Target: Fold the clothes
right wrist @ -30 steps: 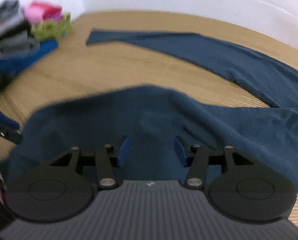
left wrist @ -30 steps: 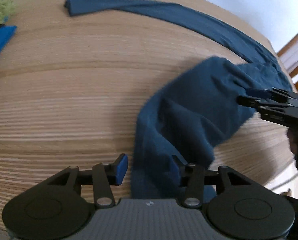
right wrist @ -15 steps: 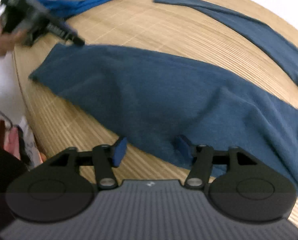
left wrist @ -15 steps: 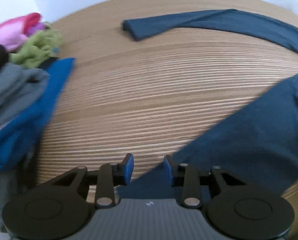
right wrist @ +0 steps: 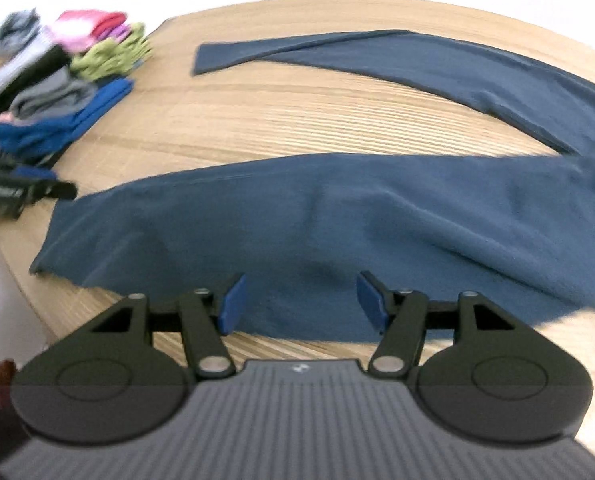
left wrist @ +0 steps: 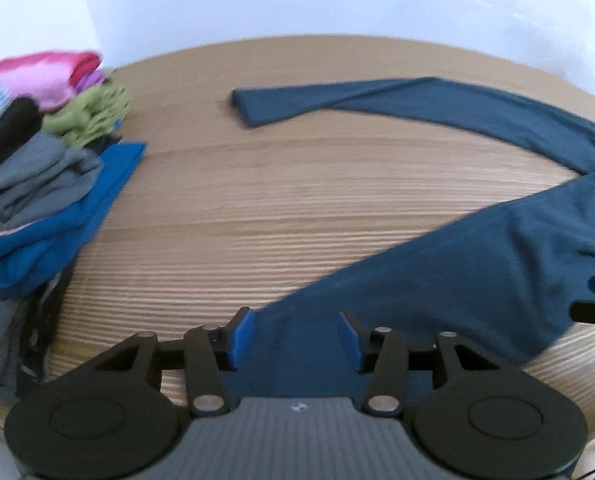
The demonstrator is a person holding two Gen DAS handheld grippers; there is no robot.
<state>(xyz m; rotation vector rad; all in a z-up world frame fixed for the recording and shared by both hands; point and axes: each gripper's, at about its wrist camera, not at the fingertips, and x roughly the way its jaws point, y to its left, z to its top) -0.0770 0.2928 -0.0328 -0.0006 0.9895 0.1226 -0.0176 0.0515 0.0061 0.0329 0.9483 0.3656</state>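
Dark blue pants are spread out on the round wooden table [left wrist: 257, 200]. The near leg [left wrist: 457, 272] lies flat, and the far leg [left wrist: 417, 100] stretches along the back. My left gripper [left wrist: 293, 328] hovers at the near leg's cuff end. Its jaws are opening, the cloth lies under the gap and the pads do not press it. My right gripper [right wrist: 299, 300] is over the front edge of the near leg [right wrist: 337, 220]. Its jaws are closing a little but stand wide, with fabric below them and nothing pinched. In the right wrist view the left gripper [right wrist: 25, 192] shows beside the cuff.
A pile of clothes [left wrist: 37, 184] in grey, blue, green and pink sits at the table's left side, also in the right wrist view [right wrist: 57, 92]. Bare wood [right wrist: 257, 120] separates the two legs. The table's rim runs close in front of both grippers.
The near leg was bunched and folded over a second ago and now lies stretched flat. The left jaws narrowed, then widened again. Both views have swung up to show more of the table.
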